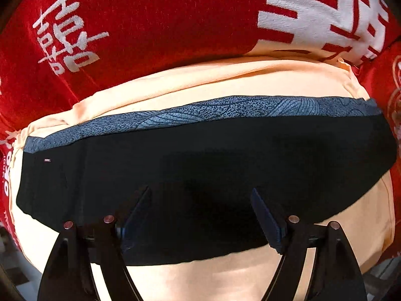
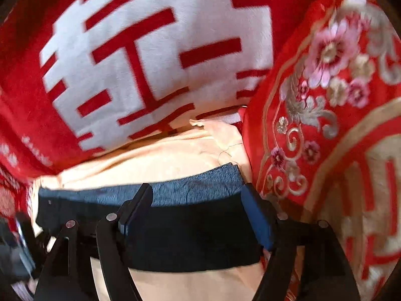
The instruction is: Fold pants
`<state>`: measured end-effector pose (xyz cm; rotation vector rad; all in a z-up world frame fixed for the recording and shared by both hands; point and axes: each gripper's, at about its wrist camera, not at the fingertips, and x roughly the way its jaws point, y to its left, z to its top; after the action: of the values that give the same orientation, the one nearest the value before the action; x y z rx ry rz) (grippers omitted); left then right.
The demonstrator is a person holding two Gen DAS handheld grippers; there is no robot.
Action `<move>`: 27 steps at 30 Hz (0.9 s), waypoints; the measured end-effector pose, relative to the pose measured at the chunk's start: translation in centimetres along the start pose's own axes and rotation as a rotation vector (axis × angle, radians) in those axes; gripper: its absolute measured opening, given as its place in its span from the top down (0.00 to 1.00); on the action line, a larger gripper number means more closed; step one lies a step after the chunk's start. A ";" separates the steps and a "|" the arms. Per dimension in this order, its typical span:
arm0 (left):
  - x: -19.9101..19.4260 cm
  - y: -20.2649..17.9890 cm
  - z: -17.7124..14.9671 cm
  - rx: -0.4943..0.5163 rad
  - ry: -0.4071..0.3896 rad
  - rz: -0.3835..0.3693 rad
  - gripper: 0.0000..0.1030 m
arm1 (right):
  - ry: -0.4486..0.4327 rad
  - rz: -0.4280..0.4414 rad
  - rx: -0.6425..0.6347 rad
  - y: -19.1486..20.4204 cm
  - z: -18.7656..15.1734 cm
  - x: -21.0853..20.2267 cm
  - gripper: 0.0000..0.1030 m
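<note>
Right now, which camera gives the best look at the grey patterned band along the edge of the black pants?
The left wrist view: the grey patterned band runs sharp and unbroken across the whole frame above the open left gripper. The right wrist view shows only part of it, blurred and crossed by the open right gripper.

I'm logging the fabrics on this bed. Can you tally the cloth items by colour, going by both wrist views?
Black with a blue-grey band: 1, the folded pants
Peach: 1, the sheet under the pants
Red with white characters: 1, the blanket
Red with embroidered flowers: 1, the cover
Total: 4
</note>
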<state>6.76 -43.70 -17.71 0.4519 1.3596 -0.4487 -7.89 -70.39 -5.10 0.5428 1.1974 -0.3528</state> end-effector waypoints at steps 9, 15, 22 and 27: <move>2.5 -2.0 2.6 -0.028 -0.008 0.042 0.22 | 0.188 0.013 -0.151 3.6 -3.5 7.4 0.47; 3.3 -1.8 2.7 -0.042 -0.014 0.040 0.21 | 0.137 0.097 -0.229 5.5 -1.7 8.1 0.43; 3.2 -1.3 1.5 -0.066 -0.018 0.035 0.21 | 0.230 0.233 -0.564 13.8 -0.6 11.7 0.42; 3.3 0.1 -0.3 -0.133 -0.011 0.012 0.19 | 0.290 0.233 -0.755 18.8 -1.3 15.1 0.42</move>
<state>7.09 -43.61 -21.04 0.3479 1.3655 -0.3478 6.08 -53.85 -15.73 0.0654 1.4164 0.3890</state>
